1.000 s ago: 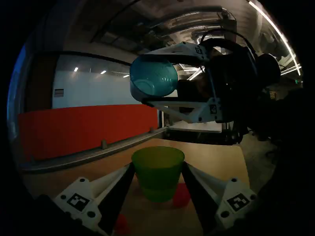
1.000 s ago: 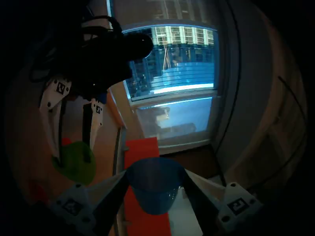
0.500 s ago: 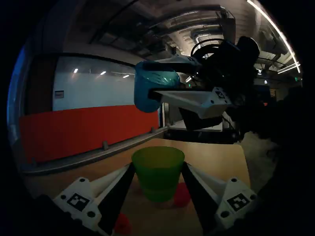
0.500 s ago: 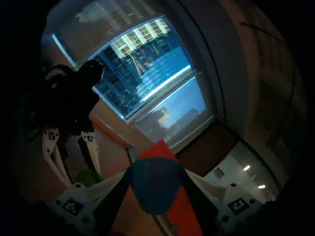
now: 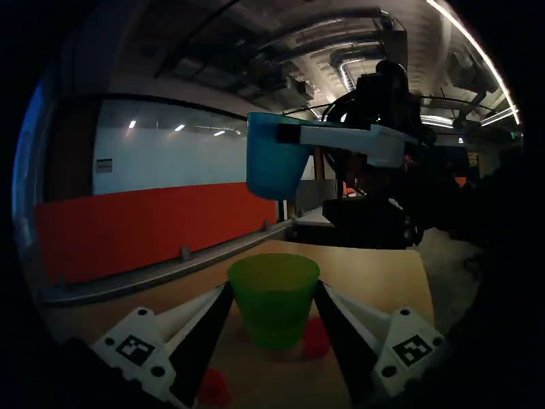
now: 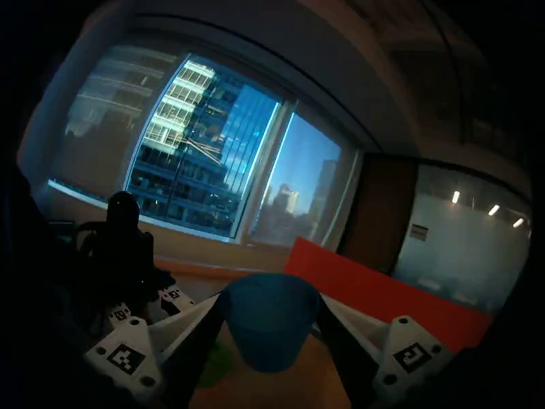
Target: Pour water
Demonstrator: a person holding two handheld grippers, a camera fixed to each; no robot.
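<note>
The left gripper [image 5: 274, 292] has its fingers clamped on the upright green cup [image 5: 274, 307] at lower centre above the wooden surface [image 5: 371, 273], while the right gripper [image 6: 269, 303], fingers pressed on the upright blue cup [image 5: 272, 163], hangs at upper centre.

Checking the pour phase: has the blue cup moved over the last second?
Yes. The blue cup, tipped sideways earlier, now stands upright above the right end of the orange wall panel.

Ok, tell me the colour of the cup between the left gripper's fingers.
The cup is translucent green, clearest in the left gripper view.
</note>
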